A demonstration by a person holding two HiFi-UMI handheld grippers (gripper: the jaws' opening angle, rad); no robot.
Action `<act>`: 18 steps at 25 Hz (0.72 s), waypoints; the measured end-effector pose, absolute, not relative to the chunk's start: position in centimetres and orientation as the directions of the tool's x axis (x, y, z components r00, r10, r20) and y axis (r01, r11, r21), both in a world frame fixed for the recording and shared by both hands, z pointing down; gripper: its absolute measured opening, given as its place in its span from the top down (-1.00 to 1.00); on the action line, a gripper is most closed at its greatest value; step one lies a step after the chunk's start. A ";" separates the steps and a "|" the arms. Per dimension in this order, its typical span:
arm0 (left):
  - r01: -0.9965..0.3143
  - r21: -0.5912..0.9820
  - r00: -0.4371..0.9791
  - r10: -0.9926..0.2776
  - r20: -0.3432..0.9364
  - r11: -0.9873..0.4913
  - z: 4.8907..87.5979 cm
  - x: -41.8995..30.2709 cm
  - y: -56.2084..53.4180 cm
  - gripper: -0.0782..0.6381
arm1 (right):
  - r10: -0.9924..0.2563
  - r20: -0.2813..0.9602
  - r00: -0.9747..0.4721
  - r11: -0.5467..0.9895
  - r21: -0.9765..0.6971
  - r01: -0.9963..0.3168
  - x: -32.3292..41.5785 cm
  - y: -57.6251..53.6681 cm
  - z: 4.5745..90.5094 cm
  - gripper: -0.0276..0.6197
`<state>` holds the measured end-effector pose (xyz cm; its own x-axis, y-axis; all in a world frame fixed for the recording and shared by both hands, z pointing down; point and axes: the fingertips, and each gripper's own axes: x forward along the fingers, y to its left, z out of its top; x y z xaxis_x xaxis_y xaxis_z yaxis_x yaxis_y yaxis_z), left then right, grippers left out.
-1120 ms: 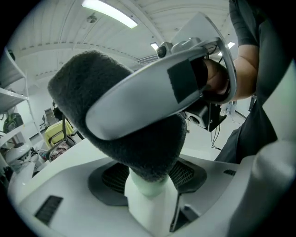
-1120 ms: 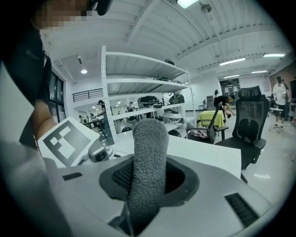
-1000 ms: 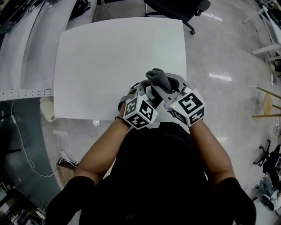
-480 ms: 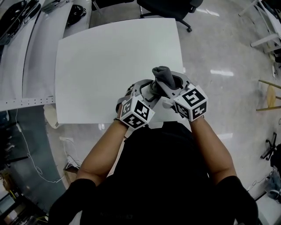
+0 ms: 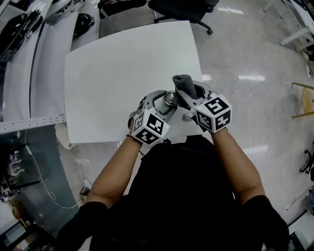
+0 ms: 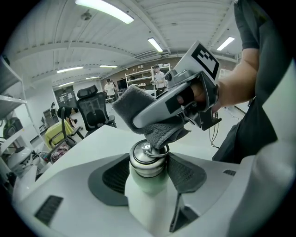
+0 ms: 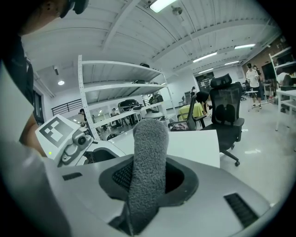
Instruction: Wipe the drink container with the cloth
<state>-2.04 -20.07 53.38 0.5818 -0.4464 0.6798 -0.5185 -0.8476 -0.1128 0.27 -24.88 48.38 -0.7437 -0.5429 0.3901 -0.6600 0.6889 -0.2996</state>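
My left gripper (image 6: 149, 173) is shut on the drink container (image 6: 147, 185), a pale bottle with a steel cap and a ring on top; the same bottle (image 5: 170, 99) shows in the head view near the table's front edge. My right gripper (image 7: 148, 178) is shut on a grey cloth (image 7: 147, 166) folded between its jaws. That cloth (image 6: 159, 134) hangs onto the bottle's cap in the left gripper view, and in the head view the cloth (image 5: 184, 86) sticks up beside the bottle. Both grippers meet above the white table (image 5: 117, 68).
An office chair (image 5: 186, 10) stands beyond the table's far edge. A second white bench (image 5: 29, 59) with dark items runs along the left. Shelving (image 7: 111, 106) and people stand far back in the room. The person's torso is right against the table's near edge.
Both grippers stay together with bottle and cloth. The cloth has shifted slightly off the cap, so the steel top now shows in the head view. The head camera has drifted.
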 end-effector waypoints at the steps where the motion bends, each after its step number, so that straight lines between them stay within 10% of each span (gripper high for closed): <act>1: -0.518 -0.117 0.578 -0.448 0.682 -0.847 53.4 -2.0 -20.1 0.07 | -0.546 0.389 -0.742 0.685 -0.303 -0.663 0.5 -24.9 48.4 0.58; 18: -0.481 -0.118 0.569 -0.412 0.712 -0.868 53.3 -1.4 -20.3 0.05 | -0.594 0.386 -0.705 0.583 -0.397 -0.709 4.6 -24.5 47.8 0.58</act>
<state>-1.43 -20.29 53.34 0.5689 -0.4123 0.7116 -0.4814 -0.8685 -0.1183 4.65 -24.53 47.83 -0.7054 -0.5942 0.3865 -0.7087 0.5832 -0.3969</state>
